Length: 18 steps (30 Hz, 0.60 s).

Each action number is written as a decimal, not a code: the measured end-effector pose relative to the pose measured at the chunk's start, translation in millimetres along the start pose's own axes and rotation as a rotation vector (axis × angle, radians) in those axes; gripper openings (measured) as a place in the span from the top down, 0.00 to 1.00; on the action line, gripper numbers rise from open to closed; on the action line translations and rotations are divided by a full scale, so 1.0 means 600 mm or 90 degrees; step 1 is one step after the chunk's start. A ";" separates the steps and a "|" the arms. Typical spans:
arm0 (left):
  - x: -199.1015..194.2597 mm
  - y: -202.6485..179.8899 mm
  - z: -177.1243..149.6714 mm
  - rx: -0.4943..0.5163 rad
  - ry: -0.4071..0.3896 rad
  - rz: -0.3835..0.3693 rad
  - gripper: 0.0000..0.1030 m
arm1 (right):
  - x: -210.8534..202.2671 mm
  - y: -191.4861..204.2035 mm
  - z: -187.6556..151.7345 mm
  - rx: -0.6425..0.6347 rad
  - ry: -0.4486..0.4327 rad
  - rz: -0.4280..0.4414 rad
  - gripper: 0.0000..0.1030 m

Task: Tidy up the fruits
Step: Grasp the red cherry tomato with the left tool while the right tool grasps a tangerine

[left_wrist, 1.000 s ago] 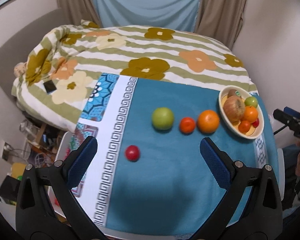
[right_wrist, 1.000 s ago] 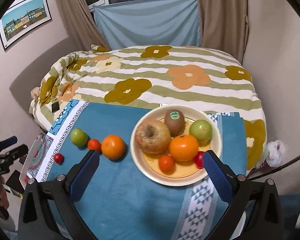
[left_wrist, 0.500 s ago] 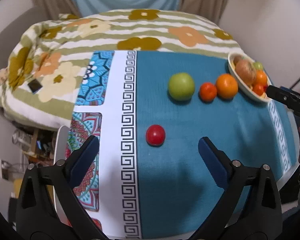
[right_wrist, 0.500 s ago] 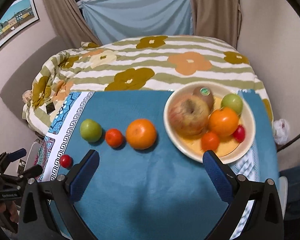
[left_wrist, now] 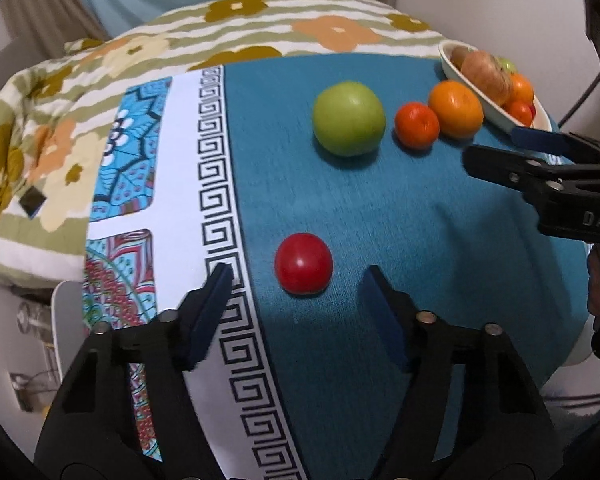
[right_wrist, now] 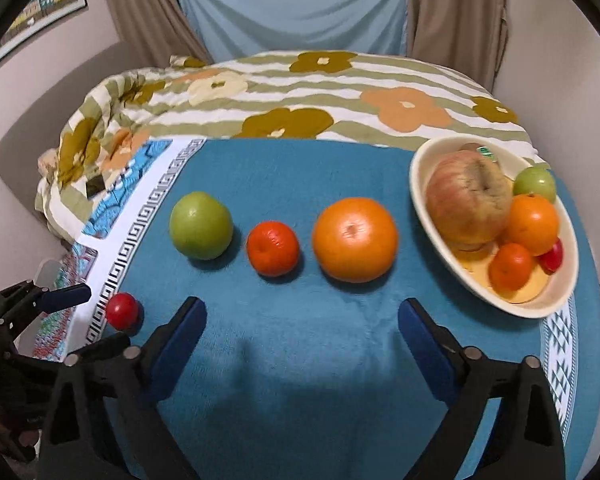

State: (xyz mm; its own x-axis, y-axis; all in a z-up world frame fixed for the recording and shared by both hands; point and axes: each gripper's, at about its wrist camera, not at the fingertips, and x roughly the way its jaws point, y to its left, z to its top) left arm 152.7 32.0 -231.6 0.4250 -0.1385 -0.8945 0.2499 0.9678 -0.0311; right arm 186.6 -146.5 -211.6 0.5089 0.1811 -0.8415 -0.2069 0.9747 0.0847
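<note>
Moved since earlier: both grippers have dropped closer to the blue cloth (left_wrist: 440, 208), and the fruit looms larger in each view.
Left wrist view, claw: left gripper (left_wrist: 296, 280) has nothing between its pads; the jaws are closing and bracket the small red fruit (left_wrist: 303, 263), which lies just ahead of the tips, untouched.
Left wrist view, loose fruit: green apple (left_wrist: 349, 119), small tangerine (left_wrist: 416, 125) and large orange (left_wrist: 455, 109) lie in a row on the cloth.
Right wrist view, claw: right gripper (right_wrist: 302, 316) is wide, its jaws closing with nothing between them, aimed near the orange and tangerine.
Right wrist view, bowl: cream bowl (right_wrist: 428, 208) holds a big reddish apple (right_wrist: 466, 198), a kiwi, a small green apple, two orange fruits and a red one.
Progress: four fruits are outside the bowl; I judge sorting barely begun.
</note>
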 end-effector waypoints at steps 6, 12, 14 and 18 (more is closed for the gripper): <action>0.016 -0.001 0.003 0.003 0.013 -0.015 0.46 | 0.029 0.016 0.000 0.004 0.023 0.009 0.21; 0.027 -0.001 0.005 -0.002 0.008 -0.001 0.58 | 0.044 0.029 0.005 -0.011 0.023 -0.006 0.30; 0.026 -0.001 0.006 0.008 0.004 0.001 0.64 | 0.050 0.031 0.008 -0.010 0.024 -0.007 0.34; 0.028 0.005 0.011 0.008 0.007 -0.005 0.65 | 0.059 0.034 0.013 -0.007 0.026 -0.007 0.40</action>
State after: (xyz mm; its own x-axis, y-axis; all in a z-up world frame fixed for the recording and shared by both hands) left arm 166.4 30.9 -243.9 0.4131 -0.1438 -0.8992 0.2645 0.9638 -0.0327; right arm 207.2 -119.3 -235.4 0.4760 0.1648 -0.8638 -0.2105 0.9751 0.0700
